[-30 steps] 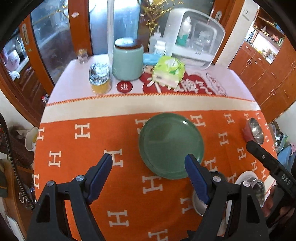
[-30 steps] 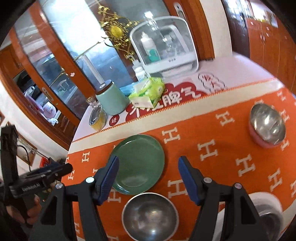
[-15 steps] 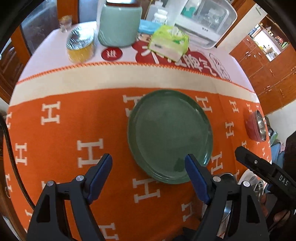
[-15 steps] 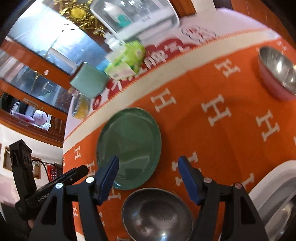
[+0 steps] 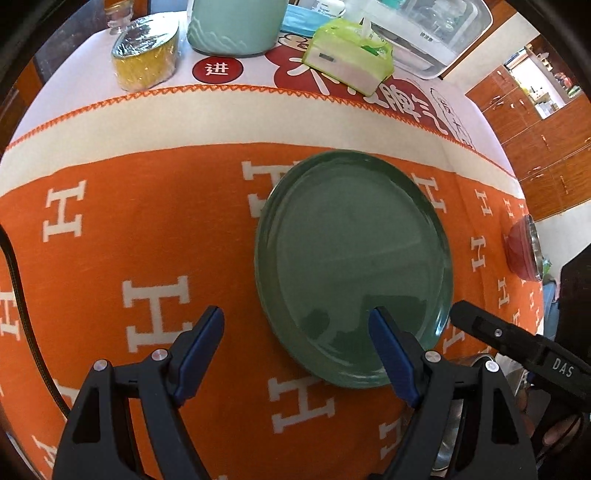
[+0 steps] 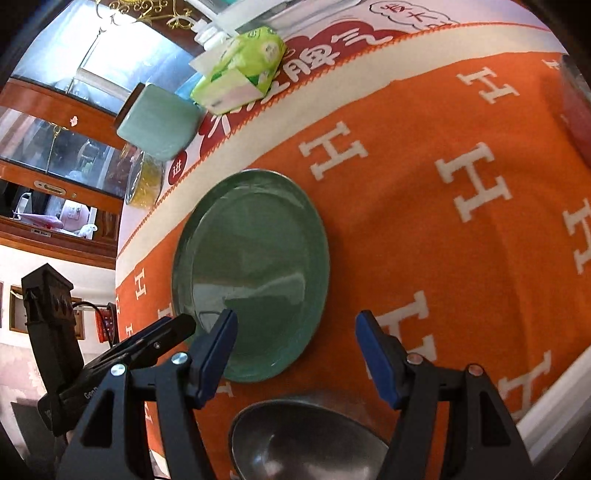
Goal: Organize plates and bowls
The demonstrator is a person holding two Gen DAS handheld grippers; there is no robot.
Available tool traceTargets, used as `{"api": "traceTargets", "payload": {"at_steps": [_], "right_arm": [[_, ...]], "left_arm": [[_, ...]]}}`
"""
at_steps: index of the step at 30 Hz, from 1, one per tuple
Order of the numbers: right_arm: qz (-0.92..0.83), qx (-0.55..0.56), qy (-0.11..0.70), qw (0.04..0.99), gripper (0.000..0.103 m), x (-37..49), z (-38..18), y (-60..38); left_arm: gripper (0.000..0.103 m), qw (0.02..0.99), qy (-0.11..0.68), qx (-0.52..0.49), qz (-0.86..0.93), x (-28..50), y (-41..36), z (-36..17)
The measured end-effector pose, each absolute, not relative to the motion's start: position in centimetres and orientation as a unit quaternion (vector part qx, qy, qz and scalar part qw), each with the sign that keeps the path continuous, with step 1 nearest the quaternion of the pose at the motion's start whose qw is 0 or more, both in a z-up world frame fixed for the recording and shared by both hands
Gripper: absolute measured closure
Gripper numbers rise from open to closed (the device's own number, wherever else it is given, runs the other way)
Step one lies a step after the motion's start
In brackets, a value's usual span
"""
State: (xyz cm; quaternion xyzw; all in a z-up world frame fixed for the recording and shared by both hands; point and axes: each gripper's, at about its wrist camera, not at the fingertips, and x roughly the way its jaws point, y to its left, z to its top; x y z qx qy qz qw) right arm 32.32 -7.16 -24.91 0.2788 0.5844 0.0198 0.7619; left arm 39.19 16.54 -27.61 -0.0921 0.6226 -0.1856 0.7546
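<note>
On my left wrist camera, the left gripper (image 5: 295, 332) hangs over the orange blanket (image 5: 147, 236) with its blue pads spread wide and nothing between them; the left pad sits over bare cloth, the right pad (image 5: 391, 354) over the near rim of the green plate (image 5: 354, 258). I see that plate lying flat on the blanket, towards the middle of the tabletop. Along the far edge, left to right, stand a foil-covered yellow tub (image 5: 146, 61), a pale green jar (image 5: 236, 26), a green tissue pack (image 5: 347, 55) and a clear plastic box (image 5: 439, 33). At the right edge a red bowl (image 5: 522, 251) with a steel lining sits on the blanket.

On my right wrist camera, the right gripper (image 6: 295, 339) is likewise open wide and holding nothing. Its left pad (image 6: 218, 358) overlaps the plate's near edge and its right pad hangs over orange cloth. Directly below the gap, at the near edge of the tabletop, a steel bowl (image 6: 306, 439) rests upright, just beside the plate; I cannot tell whether they touch. The other tool's black body shows at the left.
</note>
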Motion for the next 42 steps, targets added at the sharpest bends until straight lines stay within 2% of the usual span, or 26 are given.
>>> {"api": "traceTargets", "payload": {"at_steps": [3,16,26,29,31,37,42], "right_arm": [[0.024,0.282,0.584,0.760,0.038,32.5,-25.3,-7.3],[0.040,0.287,0.578,0.763,0.065,33.6,-26.4,-7.5],[0.058,0.301,0.568,0.764,0.067,33.8,-26.6,-8.1],[0.062,0.307,0.564,0.764,0.068,33.9,-26.7,-8.4],[0.060,0.309,0.564,0.764,0.073,33.7,-26.8,-8.6],[0.055,0.326,0.563,0.758,0.083,33.6,-27.1,-9.2],[0.054,0.326,0.568,0.754,0.085,33.7,-27.1,-9.2]], "left_arm": [[0.024,0.751,0.623,-0.097,-0.197,39.6,16.1,-28.1],[0.025,0.757,0.604,-0.112,-0.223,40.8,14.9,-28.6],[0.027,0.770,0.586,-0.108,-0.227,40.9,14.8,-28.4],[0.032,0.774,0.582,-0.110,-0.224,41.0,15.2,-28.4],[0.036,0.775,0.580,-0.115,-0.223,41.0,15.5,-28.4],[0.057,0.780,0.577,-0.113,-0.214,41.0,16.4,-28.5],[0.073,0.780,0.580,-0.119,-0.202,41.0,17.4,-28.7]]}}
